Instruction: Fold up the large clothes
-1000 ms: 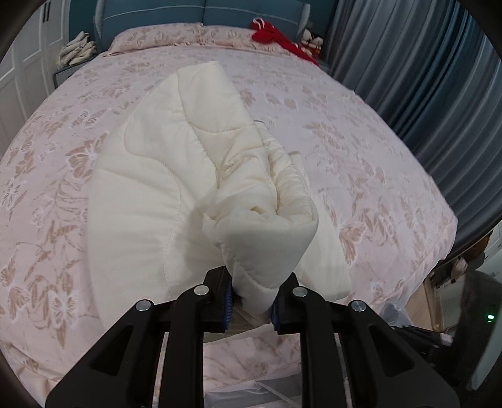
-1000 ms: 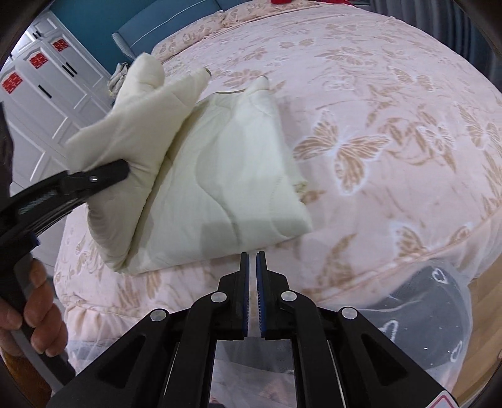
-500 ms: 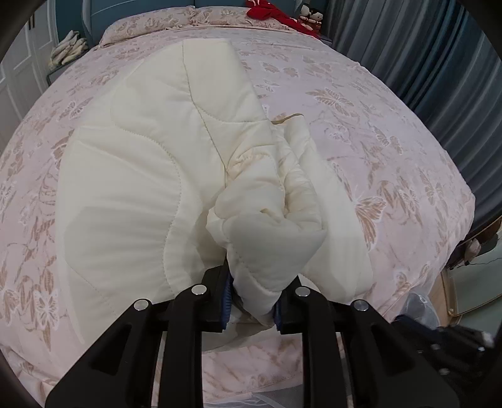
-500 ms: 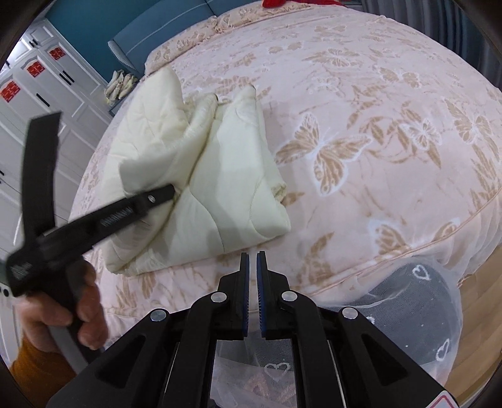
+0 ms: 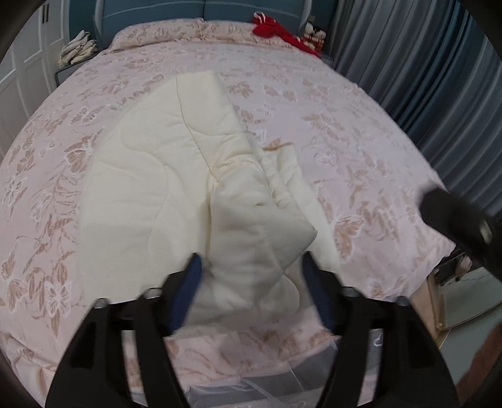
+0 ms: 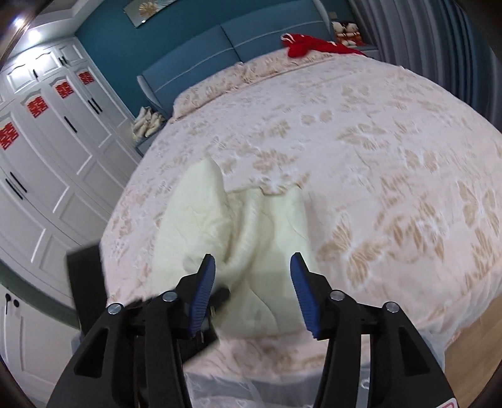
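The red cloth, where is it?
In both views, the red cloth lies at the bed's far right corner, by the blue headboard.

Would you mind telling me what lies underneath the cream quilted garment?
The cream quilted garment lies on the pink floral bedspread, which shows all around it. Whatever sits directly beneath its folded layers is covered and cannot be seen.

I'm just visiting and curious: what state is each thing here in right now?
Left tool: open, cream fabric bunched between its fingers.
Right tool: open, holding nothing.
Cream quilted garment: partly folded, lying on the bed, bunched near the front edge.
Bed: made, floral cover.
Wardrobe doors: closed.
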Tool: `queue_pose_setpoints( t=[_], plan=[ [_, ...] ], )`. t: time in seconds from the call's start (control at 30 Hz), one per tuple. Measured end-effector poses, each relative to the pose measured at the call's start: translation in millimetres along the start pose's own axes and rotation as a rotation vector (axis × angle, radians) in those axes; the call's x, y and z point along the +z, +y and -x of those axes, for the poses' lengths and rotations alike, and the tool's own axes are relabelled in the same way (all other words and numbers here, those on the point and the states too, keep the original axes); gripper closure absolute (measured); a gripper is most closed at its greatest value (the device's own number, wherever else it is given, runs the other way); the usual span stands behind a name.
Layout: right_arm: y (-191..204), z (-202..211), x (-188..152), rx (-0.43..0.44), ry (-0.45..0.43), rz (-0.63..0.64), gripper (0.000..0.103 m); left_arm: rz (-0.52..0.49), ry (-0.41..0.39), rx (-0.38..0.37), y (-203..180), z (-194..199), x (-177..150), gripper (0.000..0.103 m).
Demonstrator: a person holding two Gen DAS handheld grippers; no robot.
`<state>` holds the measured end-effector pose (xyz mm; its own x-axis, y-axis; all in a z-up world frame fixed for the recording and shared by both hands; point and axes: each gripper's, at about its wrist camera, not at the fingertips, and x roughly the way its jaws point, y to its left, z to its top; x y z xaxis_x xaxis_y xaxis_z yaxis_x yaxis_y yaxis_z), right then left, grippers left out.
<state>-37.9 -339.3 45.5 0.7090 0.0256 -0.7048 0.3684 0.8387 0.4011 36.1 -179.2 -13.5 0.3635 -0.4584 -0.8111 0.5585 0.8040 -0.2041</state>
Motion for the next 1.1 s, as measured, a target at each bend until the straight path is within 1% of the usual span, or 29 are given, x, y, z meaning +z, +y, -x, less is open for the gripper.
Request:
queue_pose_setpoints(
  t=[0.03, 0.07, 0.1, 0.13, 0.2, 0.3, 0.33, 0.43, 0.5, 0.63, 0.7, 0.8, 0.87, 0.9, 0.93, 0.97, 1.0, 1.03, 1.07, 1.1],
  plan=[
    [6.0, -1.2, 5.2, 0.013, 0.003, 0.005, 0.051, 0.005, -0.015, -0.004, 3.3, 8.0, -2.0, 0.025],
    [12.3, -1.9, 9.2, 0.024, 0.004, 0.013, 0.050, 0.009, -0.038, -0.010, 8.9, 18.5, -5.6, 0.023],
    [16.5, -3.1, 11.4, 0.031, 0.004, 0.020, 0.046, 0.009, -0.059, -0.010, 16.2, 28.7, -10.5, 0.020],
    [23.9, -6.4, 16.6, 0.037, 0.010, 0.033, 0.044, 0.006, -0.073, 0.001, 21.7, 34.8, -15.1, 0.017],
    [34.8, -13.1, 23.9, 0.040, 0.021, 0.045, 0.043, -0.005, -0.089, 0.057, 38.5, 44.2, -27.7, 0.015],
    [46.8, -28.6, 34.7, 0.051, 0.047, 0.040, 0.040, 0.009, -0.054, 0.118, 65.2, 39.3, -46.9, 0.015],
    [50.5, -36.5, 38.5, 0.056, 0.063, 0.033, 0.038, 0.022, -0.038, 0.129, 73.9, 36.1, -51.9, 0.015],
    [57.4, -59.2, 46.7, 0.055, 0.116, 0.000, 0.038, 0.084, 0.002, 0.148, 99.0, 22.8, -65.0, 0.015],
    [60.6, -80.4, 51.2, 0.046, 0.166, -0.029, 0.038, 0.105, 0.024, 0.151, 111.6, 12.8, -71.2, 0.015],
    [63.0, -112.1, 52.9, 0.025, 0.247, -0.073, 0.038, 0.095, 0.061, 0.166, 121.7, -4.4, -81.6, 0.015],
    [66.5, -128.0, 52.2, -0.001, 0.284, -0.078, 0.038, 0.106, 0.069, 0.147, 125.5, -9.8, -86.1, 0.015],
    [73.8, -145.5, 48.0, -0.035, 0.328, -0.061, 0.038, 0.114, 0.075, 0.139, 128.4, -18.3, -88.5, 0.015],
    [79.9, -155.6, 44.3, -0.063, 0.358, -0.044, 0.042, 0.129, 0.076, 0.138, 133.1, -20.8, -89.3, 0.015],
    [82.8, -157.7, 43.7, -0.070, 0.364, -0.034, 0.051, 0.145, 0.074, 0.132, 136.2, -21.6, -89.1, 0.016],
    [86.2, -159.1, 42.8, -0.078, 0.367, -0.018, 0.070, 0.162, 0.075, 0.130, 137.1, -21.2, -89.6, 0.020],
    [89.9, -158.3, 42.6, -0.076, 0.363, 0.002, 0.081, 0.178, 0.078, 0.128, 139.8, -21.4, -89.6, 0.023],
    [92.9, -153.8, 43.8, -0.049, 0.350, 0.015, 0.088, 0.197, 0.085, 0.125, 143.8, -21.8, -88.9, 0.029],
    [94.0, -148.8, 45.8, -0.019, 0.338, 0.020, 0.092, 0.211, 0.092, 0.122, 148.6, -23.0, -87.7, 0.036],
    [99.0, -135.0, 48.9, 0.018, 0.306, 0.039, 0.093, 0.229, 0.102, 0.120, 152.7, -24.0, -87.3, 0.040],
    [102.6, -124.6, 51.2, 0.033, 0.283, 0.059, 0.095, 0.250, 0.111, 0.102, 156.7, -25.0, -87.0, 0.044]
  ],
)
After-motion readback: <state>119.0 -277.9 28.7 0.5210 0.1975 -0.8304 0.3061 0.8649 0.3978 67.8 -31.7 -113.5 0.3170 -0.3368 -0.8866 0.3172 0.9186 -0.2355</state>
